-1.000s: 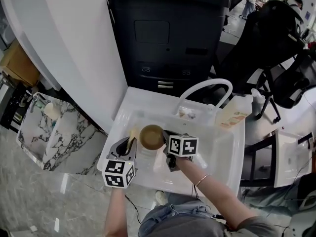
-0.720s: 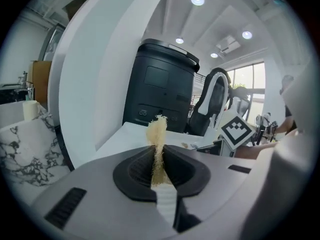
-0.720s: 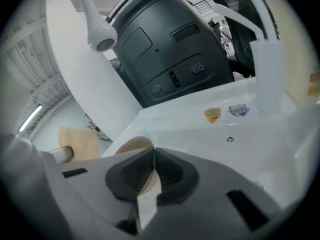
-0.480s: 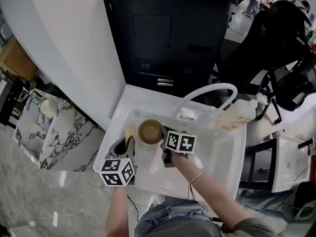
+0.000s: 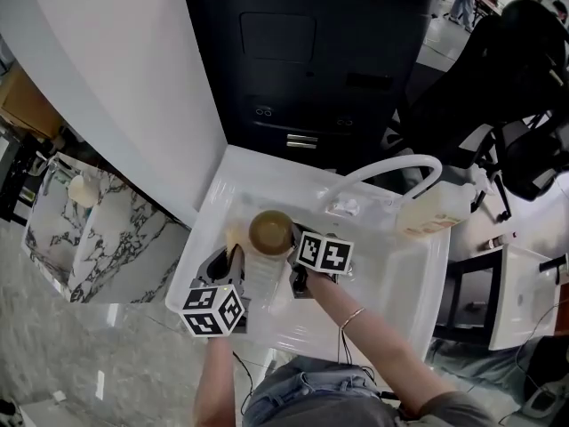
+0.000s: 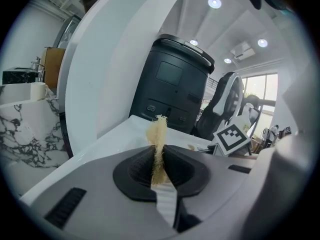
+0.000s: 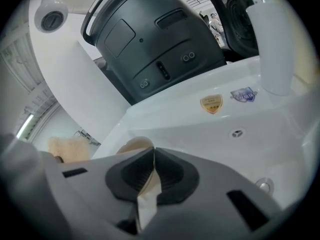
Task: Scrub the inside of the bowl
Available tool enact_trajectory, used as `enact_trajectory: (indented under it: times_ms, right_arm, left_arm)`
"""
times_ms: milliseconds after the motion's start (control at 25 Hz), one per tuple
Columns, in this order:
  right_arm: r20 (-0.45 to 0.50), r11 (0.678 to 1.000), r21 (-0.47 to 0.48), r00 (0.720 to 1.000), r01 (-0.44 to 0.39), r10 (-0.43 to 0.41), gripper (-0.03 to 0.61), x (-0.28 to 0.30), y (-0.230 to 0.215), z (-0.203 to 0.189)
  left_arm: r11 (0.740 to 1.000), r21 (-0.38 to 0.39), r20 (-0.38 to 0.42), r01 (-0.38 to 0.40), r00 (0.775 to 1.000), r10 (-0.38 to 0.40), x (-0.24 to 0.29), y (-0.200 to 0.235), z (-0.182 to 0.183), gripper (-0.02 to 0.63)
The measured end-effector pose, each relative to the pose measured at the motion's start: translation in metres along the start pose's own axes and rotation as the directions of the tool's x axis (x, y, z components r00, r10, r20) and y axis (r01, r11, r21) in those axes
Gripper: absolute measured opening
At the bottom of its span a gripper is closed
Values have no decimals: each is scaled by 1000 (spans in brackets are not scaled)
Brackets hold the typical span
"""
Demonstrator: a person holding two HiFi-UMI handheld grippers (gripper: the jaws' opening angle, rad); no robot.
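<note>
Over the last second little had shifted. The tan bowl [image 5: 271,231] stayed in the left half of the white sink [image 5: 402,278]. The yellow scrub pad [image 5: 235,238] remained just beside the bowl's left rim, not inside it, so scrubbing seemed not yet under way. The left gripper [image 6: 159,159] was clamped on the pad. The right gripper [image 7: 150,176] pinched the bowl's rim. Both forearms reached in from the sink's near edge.

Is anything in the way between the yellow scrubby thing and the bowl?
Nothing visible is. The left gripper pinches the scrubby pad just beside the bowl, which the right gripper holds by its rim over the white sink.
</note>
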State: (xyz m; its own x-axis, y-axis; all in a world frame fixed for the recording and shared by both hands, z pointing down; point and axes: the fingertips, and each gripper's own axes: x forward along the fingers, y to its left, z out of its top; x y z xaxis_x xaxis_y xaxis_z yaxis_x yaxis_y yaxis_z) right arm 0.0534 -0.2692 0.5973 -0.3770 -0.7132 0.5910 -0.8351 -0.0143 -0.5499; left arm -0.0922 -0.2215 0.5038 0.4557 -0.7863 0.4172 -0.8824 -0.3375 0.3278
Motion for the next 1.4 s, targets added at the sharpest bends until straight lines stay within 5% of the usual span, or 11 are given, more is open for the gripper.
enact_trajectory:
  times_ms: [840, 1400]
  right_arm:
    - [-12, 999, -50, 1000, -16, 15, 20, 15, 6, 1]
    - [94, 995, -93, 995, -36, 45, 77, -2, 13, 26]
  left_arm:
    - [1000, -14, -8, 3, 1000, -4, -2, 13, 3, 46]
    - [1000, -11, 15, -12, 1000, 12, -14, 12, 3, 46]
